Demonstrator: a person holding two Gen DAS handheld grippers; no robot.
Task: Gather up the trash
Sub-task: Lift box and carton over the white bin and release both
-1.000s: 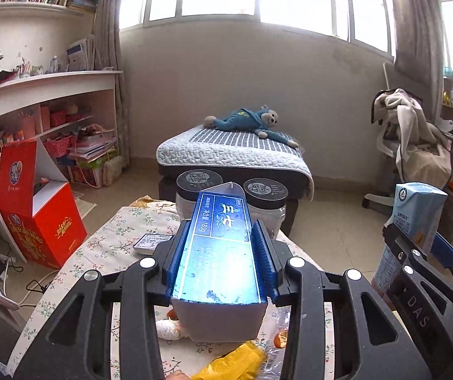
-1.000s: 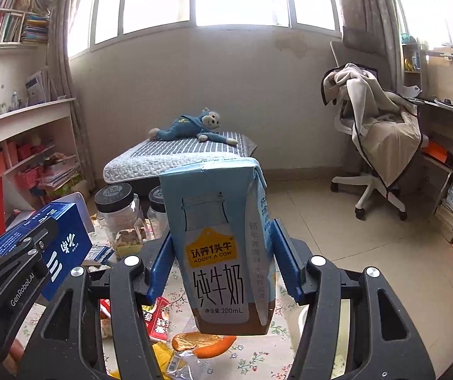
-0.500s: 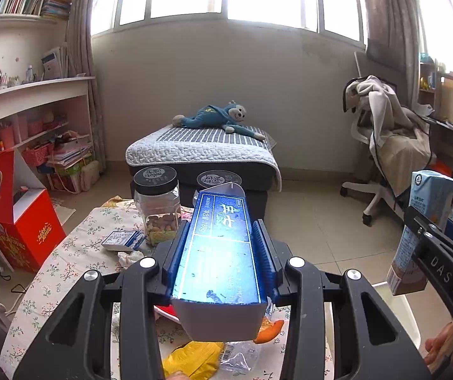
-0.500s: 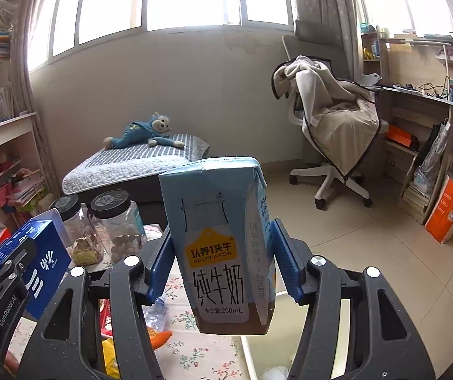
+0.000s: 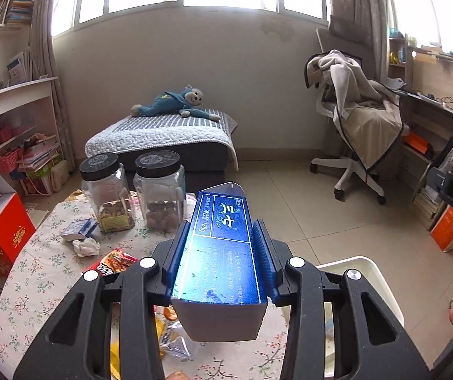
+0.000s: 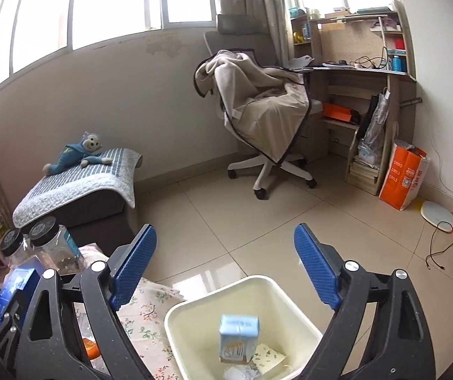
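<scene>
Left wrist view: the view has swung toward the white bin [image 5: 365,269]; left gripper [image 5: 223,253] pinches the blue box [image 5: 223,253]. Carry it fully over the rim before letting go.

Right wrist view: right gripper [image 6: 224,269] has just opened, jaws spread and empty; milk carton [image 6: 238,338] inside bin [image 6: 194,304].

A lived-in home bedroom: a bed [image 5: 163,136] with a plush monkey [image 5: 175,103], bookshelves [image 5: 8,107], and a blanket-draped desk chair [image 6: 267,117].
</scene>
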